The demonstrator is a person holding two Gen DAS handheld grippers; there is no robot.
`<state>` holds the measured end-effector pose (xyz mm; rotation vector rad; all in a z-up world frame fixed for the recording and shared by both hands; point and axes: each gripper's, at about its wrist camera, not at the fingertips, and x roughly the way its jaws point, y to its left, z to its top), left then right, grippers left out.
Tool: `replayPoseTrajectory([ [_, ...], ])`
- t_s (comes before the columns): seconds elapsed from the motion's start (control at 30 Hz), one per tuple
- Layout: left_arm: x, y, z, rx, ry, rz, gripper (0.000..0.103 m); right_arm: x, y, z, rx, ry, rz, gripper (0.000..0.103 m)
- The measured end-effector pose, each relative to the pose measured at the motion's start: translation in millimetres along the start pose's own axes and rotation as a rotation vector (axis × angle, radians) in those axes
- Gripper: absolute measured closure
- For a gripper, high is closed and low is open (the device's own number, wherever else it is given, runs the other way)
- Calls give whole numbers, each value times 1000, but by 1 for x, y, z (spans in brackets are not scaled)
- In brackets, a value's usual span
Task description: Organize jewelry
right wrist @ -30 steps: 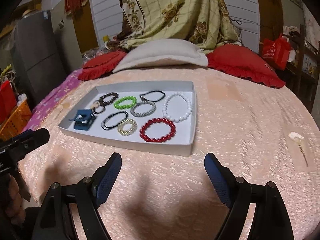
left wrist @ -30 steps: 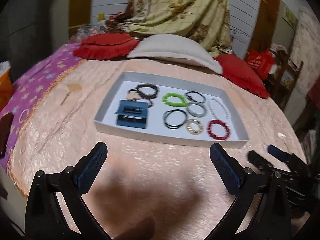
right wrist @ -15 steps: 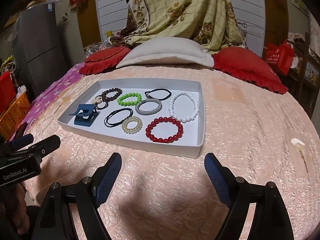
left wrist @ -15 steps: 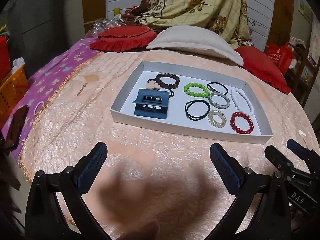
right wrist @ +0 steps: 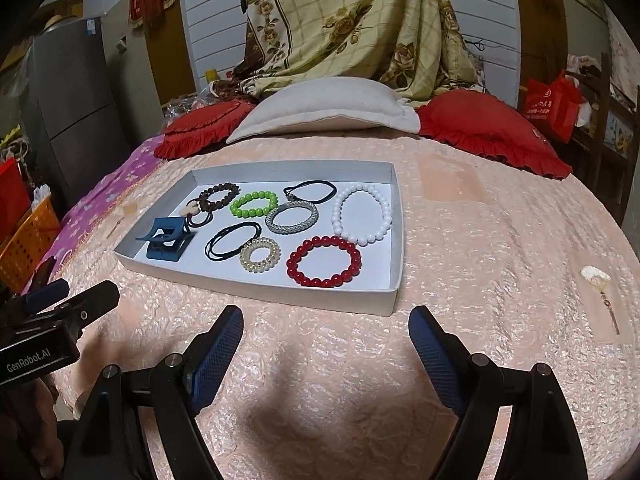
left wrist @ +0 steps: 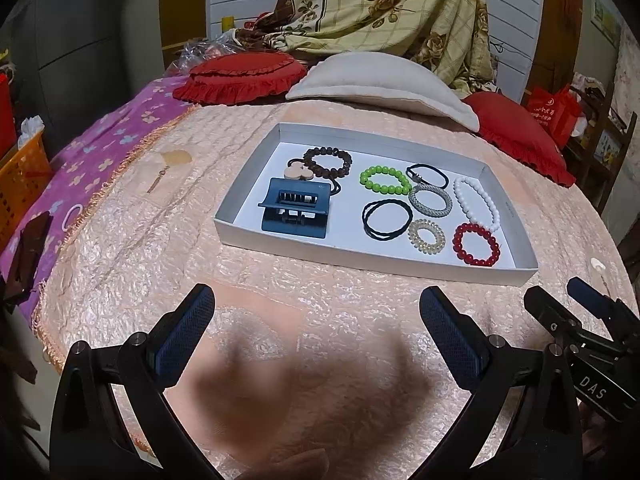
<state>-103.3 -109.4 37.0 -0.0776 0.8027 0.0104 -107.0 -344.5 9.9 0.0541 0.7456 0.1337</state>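
A white tray [left wrist: 516,236] [right wrist: 396,264] lies on the peach bedspread. It holds a blue hair claw [left wrist: 296,210] [right wrist: 166,238], a brown bead bracelet [left wrist: 328,162], a green bead bracelet [left wrist: 384,180] [right wrist: 254,204], black hair ties [left wrist: 386,218], a silver bangle [left wrist: 430,200], a clear coil tie [left wrist: 426,236], a white bead bracelet [left wrist: 476,204] [right wrist: 362,214] and a red bead bracelet [left wrist: 476,244] [right wrist: 324,256]. My left gripper [left wrist: 316,320] is open and empty in front of the tray. My right gripper [right wrist: 326,336] is open and empty, also in front of it.
A gold hairpin [left wrist: 158,178] lies on the bedspread left of the tray. A shell hairpin [right wrist: 600,284] lies to the right. Red cushions [left wrist: 244,76] and a cream pillow [left wrist: 380,80] line the far side. An orange basket [left wrist: 20,176] stands at the left.
Both grippers have drawn closer to the tray and the left view has swung so the tray sits more centred. Both stay open and empty.
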Motion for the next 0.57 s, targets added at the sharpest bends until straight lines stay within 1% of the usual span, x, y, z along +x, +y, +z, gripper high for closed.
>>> replayPoseTrajectory([
  [0.37,-2,-4,-1,3,-9,-19,0,1,2,-1,-2,0,3,20],
  [0.47,-5,-6,-1,9,-26,-17,0,1,1,-1,-2,1,2,20],
  [0.57,-4,-6,0,13,-21,-13,0,1,1,-1,-3,2,0,20],
])
